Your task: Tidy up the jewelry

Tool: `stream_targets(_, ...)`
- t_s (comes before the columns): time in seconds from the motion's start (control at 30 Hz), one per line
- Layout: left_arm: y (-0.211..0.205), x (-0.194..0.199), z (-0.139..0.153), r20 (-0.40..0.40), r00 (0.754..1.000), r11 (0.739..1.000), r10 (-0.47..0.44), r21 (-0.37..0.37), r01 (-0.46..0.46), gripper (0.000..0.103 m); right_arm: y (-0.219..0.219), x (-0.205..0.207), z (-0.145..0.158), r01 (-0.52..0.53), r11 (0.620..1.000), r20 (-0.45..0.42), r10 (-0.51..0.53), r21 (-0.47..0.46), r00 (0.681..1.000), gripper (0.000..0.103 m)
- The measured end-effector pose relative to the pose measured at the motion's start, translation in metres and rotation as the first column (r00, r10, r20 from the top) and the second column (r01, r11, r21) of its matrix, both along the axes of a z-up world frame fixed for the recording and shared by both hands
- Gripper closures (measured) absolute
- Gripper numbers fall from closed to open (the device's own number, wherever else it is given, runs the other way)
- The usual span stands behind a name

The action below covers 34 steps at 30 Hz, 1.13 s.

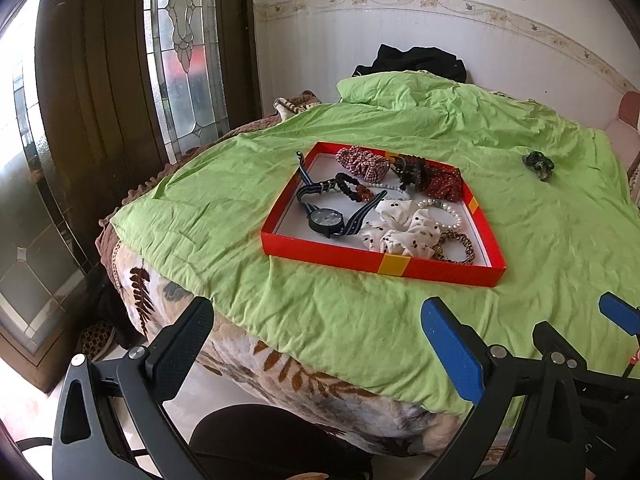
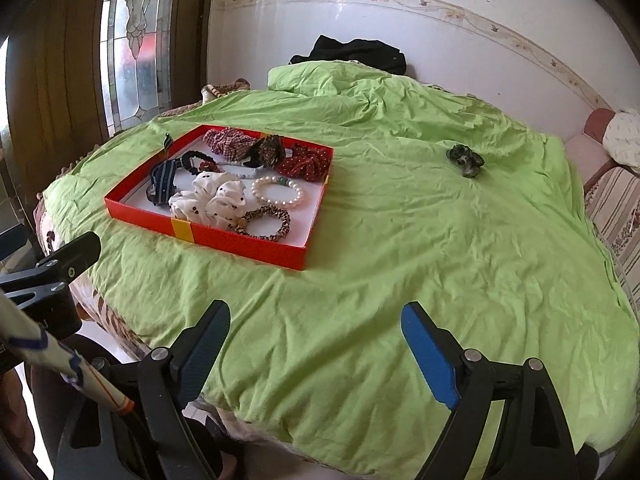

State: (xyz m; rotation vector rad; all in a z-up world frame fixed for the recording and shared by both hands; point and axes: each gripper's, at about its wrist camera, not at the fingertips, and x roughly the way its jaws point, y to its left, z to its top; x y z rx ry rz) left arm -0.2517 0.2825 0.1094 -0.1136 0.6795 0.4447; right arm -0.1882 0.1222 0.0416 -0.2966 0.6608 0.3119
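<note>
Green bedding (image 1: 360, 312) covers a bed beside a dark wooden door with leaded glass (image 1: 188, 52), seen from the left wrist camera. On the sheet sits a shallow red box (image 1: 432, 268) with a white floor, holding a dark watch (image 1: 326, 220) on a striped strap near its left side, a white dotted scrunchie (image 1: 404, 226) at the front, a pearl bracelet (image 1: 448, 210) just behind it, a leopard-print hair tie (image 1: 460, 246) in the front right corner, and plaid and red scrunchies along the back wall. A dark green scrunchie (image 1: 539, 165) lies alone on the sheet, well apart to the right of the box. The left gripper (image 1: 316, 324) hangs over the near edge of the bed, its fingers spread wide with nothing between them. From the right wrist camera, the same sheet (image 2: 400, 260) fills the frame, with the red box (image 2: 248, 246) to the left and the green scrunchie (image 2: 466, 160) farther back to the right, clear of the box. The right gripper (image 2: 316, 326) has its fingers wide apart and empty above bare sheet.
</note>
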Motion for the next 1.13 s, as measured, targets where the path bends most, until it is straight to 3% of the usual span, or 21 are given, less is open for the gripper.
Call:
stream_targets(0.7,0.015,0.0,-0.011,-0.014,1.0,1.0,0.021,-0.017,-0.022,0.0,0.011,0.004,-0.006,-0.025,1.0,-0.029,0.024,-0.017,0.999,0.012)
stream_targets(1.13,0.003,0.011,0.002,-0.009,1.0,0.999,0.026,0.018,-0.026,0.0,0.0,0.015,-0.009,-0.03,0.999,-0.069,0.031,0.028,0.997,0.012)
